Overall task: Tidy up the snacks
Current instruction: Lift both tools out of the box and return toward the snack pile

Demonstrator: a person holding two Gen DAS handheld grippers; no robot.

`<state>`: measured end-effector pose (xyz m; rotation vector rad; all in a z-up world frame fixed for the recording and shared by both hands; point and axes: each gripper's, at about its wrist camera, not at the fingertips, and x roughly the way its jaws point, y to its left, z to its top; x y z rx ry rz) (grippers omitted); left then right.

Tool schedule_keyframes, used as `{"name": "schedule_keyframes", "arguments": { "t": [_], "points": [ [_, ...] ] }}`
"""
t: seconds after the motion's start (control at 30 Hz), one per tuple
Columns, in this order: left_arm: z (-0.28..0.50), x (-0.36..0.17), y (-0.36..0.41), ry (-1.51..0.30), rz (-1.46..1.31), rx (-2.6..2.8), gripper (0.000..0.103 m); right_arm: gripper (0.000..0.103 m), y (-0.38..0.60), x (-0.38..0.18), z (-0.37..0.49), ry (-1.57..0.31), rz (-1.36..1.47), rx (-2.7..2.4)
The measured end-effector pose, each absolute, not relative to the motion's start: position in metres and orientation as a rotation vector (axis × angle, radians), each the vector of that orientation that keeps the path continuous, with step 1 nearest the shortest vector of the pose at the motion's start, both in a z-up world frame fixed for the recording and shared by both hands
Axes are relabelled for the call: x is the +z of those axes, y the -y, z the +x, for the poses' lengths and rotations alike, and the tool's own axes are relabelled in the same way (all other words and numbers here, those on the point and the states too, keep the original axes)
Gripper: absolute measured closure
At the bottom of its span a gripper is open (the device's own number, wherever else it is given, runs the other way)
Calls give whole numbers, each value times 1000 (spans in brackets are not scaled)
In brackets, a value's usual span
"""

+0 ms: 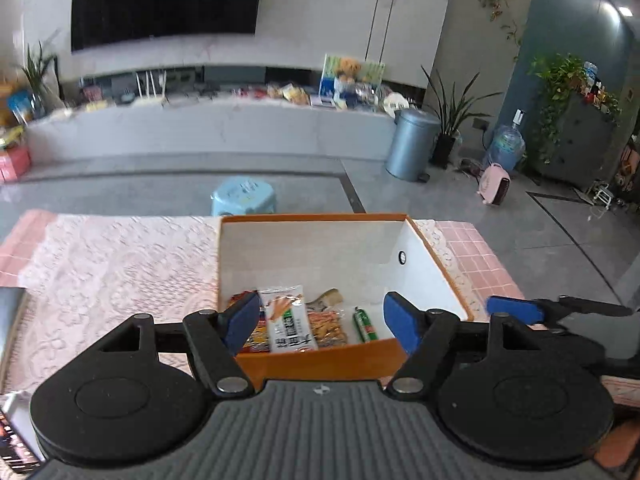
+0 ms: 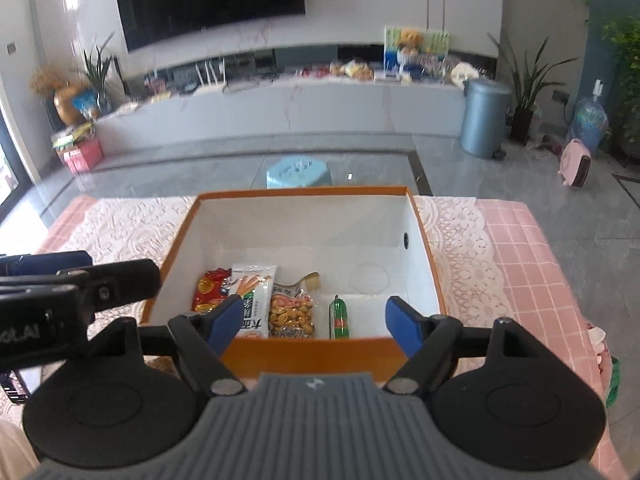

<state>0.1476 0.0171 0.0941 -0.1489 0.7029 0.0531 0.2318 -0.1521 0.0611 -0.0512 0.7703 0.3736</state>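
— Orange cardboard on the outside, white within: the box [image 2: 424, 240] sits on the lace cloth [image 1: 120, 264] toward the far edge of the tabletop [image 2: 520, 248], and our snacks are already down in it, all along its near wall.

— So what do we have in there?

— From its left corner: a red packet [image 2: 208, 290], a white packet of stick biscuits [image 2: 256, 300] lying partly over it, a clear bag of orange crackers [image 2: 290, 314] touching that one, with a pale wrapper [image 2: 308, 280] poking out behind, and a small green sausage [image 2: 339, 318] lying apart to the right. The far half of the box floor is bare.

— And our tongs?

— Both sets stand apart and carry nothing. The left tongs [image 1: 320, 320] and right tongs [image 2: 316, 322] hover at the near rim, side by side; each view catches the other tool at its edge.

— Then are we done?

— We judge the packing mostly done; no loose snack shows on the cloth in either view, though the near tabletop is hidden under our tools. If we tidy further, the sausage looks the easiest to move: we would come straight down, span its narrow width, and close gently, since it may roll. The crinkly bags want a pinch on a sealed edge, not the middle, or we crush what is inside.

— Any risk?

— Knocking the near wall and sliding the light box on the lace.
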Motion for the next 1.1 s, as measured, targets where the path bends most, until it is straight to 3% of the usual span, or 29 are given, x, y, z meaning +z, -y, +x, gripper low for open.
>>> {"name": "schedule_keyframes", "arguments": {
  "t": [0.2, 0.5, 0.8, 1.0, 1.1],
  "points": [
    [104, 80, -13, -640, -130, 33, 19, 26, 170, 52, 172, -687, -34, 333],
    [70, 28, -17, -730, -205, -1, 24, 26, 193, 12, 104, -631, 3, 269],
    [46, -12, -11, -783, -220, -21, 27, 27, 206, -34, 78, -711, 36, 247],
    [44, -45, -6, -877, -287, -42, 34, 28, 201, -64, 72, -763, 8, 261],
    [44, -55, -7, -905, -295, -28, 37, 37, 198, -78, 72, -791, -17, 264]
  ]
}}
